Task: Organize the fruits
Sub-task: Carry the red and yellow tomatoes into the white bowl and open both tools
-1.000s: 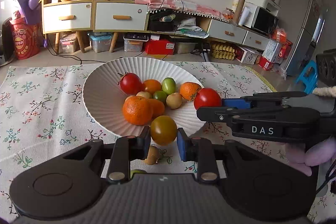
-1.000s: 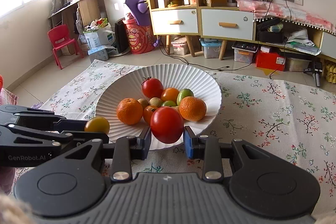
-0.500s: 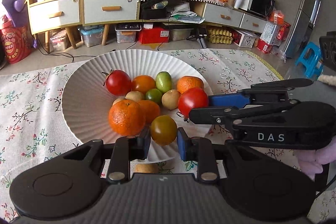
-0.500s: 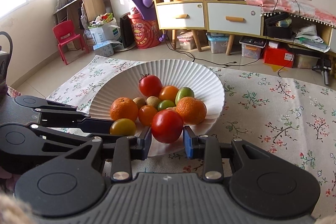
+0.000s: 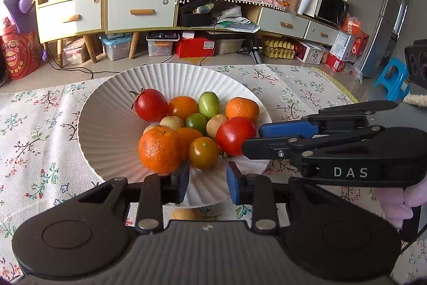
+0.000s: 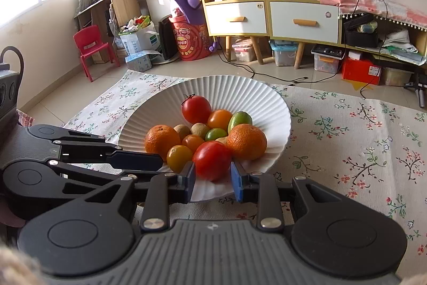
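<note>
A white ribbed plate [image 5: 112, 124] holds a pile of oranges, tomatoes and small green and brown fruits. A yellow-green tomato [image 5: 203, 152] rests at the near side of the pile beside a large orange [image 5: 160, 147]. My left gripper [image 5: 208, 183] is just behind that tomato. Its jaws are opening and its pads no longer press on the tomato. My right gripper [image 6: 213, 179] is shut on a red tomato [image 6: 212, 159], held at the near edge of the pile, and comes in from the right in the left wrist view [image 5: 256, 138].
One small brown fruit [image 5: 185, 214] lies on the floral cloth [image 6: 347, 151] under my left gripper, just outside the plate's near rim. Cloth stretches left and right of the plate. Cabinets, boxes and a red chair [image 6: 90, 47] stand far behind.
The left jaws have spread and let go of the yellow-green tomato, which now lies in the plate. The red tomato, still gripped, has come in against the pile.
</note>
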### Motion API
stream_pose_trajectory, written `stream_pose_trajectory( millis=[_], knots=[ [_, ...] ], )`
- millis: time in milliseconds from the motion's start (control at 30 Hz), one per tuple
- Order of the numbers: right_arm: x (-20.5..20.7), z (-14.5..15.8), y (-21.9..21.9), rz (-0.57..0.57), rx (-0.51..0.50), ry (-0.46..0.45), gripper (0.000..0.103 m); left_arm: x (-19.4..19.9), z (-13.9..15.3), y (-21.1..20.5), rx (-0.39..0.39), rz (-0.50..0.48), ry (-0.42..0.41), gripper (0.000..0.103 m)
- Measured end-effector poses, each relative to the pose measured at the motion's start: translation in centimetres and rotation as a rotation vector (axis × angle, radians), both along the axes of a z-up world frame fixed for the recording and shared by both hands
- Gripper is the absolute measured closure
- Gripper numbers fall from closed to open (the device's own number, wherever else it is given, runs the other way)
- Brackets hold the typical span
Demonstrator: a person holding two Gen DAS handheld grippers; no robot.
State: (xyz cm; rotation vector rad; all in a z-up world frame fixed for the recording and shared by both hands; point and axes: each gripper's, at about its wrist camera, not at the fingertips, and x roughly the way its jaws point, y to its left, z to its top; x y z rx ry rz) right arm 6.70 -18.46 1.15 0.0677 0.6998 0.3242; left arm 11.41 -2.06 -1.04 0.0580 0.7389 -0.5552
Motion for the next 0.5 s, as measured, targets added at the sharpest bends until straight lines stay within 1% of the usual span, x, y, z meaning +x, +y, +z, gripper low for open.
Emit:
stream_pose_trajectory(
  millis=[67, 133, 200, 267, 333, 400, 500],
  knots=[
    [-0.1, 0.1, 0.0, 0.000, -0.003, 0.001, 0.075, -0.1, 0.1, 0.2, -0.005, 0.002, 0.003, 0.062],
    [-0.4, 0.1, 0.0, -0.003, -0.010, -0.001, 0.073, -0.4, 0.3, 0.3, -0.008, 0.003, 0.002, 0.060],
    [-0.6, 0.3, -0.1, -0.009, -0.007, -0.002, 0.072, -0.8, 0.5, 0.5, -0.011, 0.010, 0.001, 0.053],
    [-0.8, 0.4, -0.1, -0.016, -0.004, -0.001, 0.070, -1.2, 0.9, 0.8, -0.008, 0.015, 0.004, 0.050],
    [-1.2, 0.7, -0.1, -0.021, -0.001, -0.001, 0.066, -1.7, 1.3, 1.0, -0.008, 0.016, -0.001, 0.047],
    [-1.6, 1.0, -0.1, -0.023, -0.003, -0.007, 0.062, -2.2, 1.7, 1.3, -0.007, 0.022, -0.006, 0.042],
    [-2.1, 1.4, 0.1, -0.031, -0.010, -0.010, 0.056, -3.1, 2.1, 1.8, -0.011, 0.033, -0.009, 0.036]
  ],
)
